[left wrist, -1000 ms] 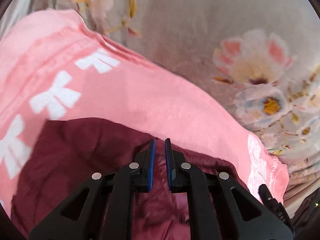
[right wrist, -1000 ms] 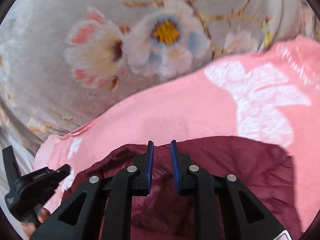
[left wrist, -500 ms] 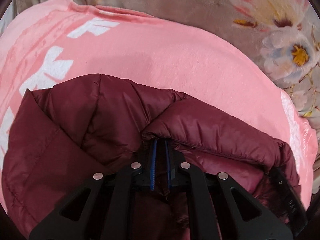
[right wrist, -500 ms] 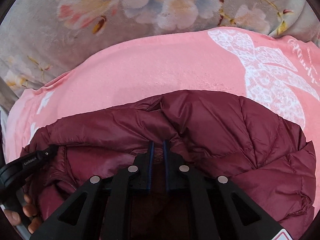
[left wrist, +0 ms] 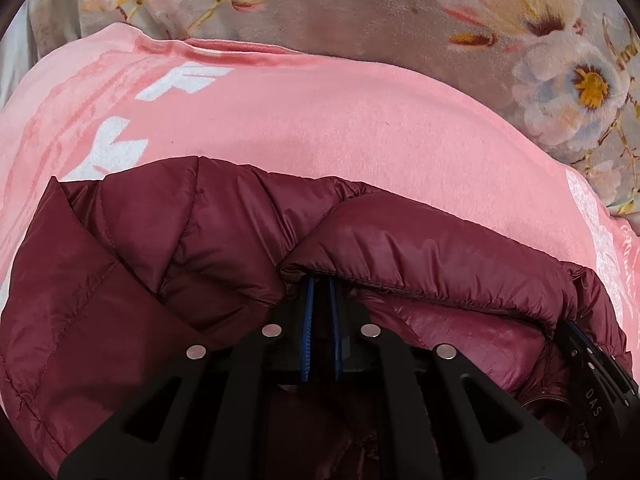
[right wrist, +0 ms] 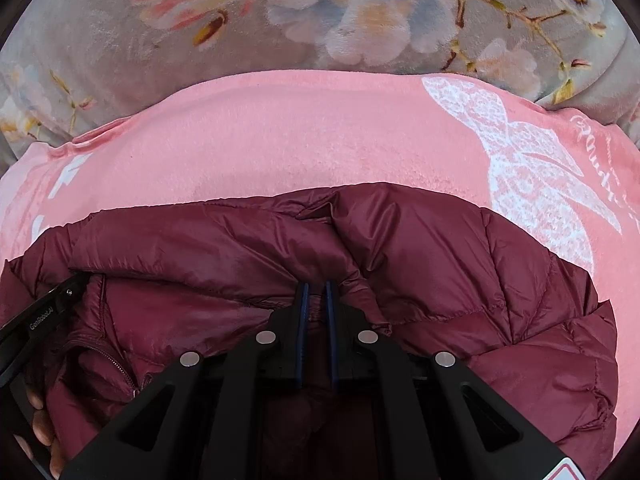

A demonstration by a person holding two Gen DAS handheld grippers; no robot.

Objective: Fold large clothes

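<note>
Both grippers dropped, jacket [left wrist: 240, 248] edge now down on pink blanket [left wrist: 340, 128].

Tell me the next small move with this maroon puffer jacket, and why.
Probably open both: the left hand-held gripper and right hand-held gripper are pinching the maroon puffer jacket, whose folded edge already rests on the pink blanket.

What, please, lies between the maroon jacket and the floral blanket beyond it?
A pink towel with white prints lies between the jacket and the floral blanket; both wrist views show it.

The jacket [left wrist: 224, 240] lies on a towel [left wrist: 320, 120]; the towel lies on a blanket [left wrist: 360, 12] behind it.
</note>
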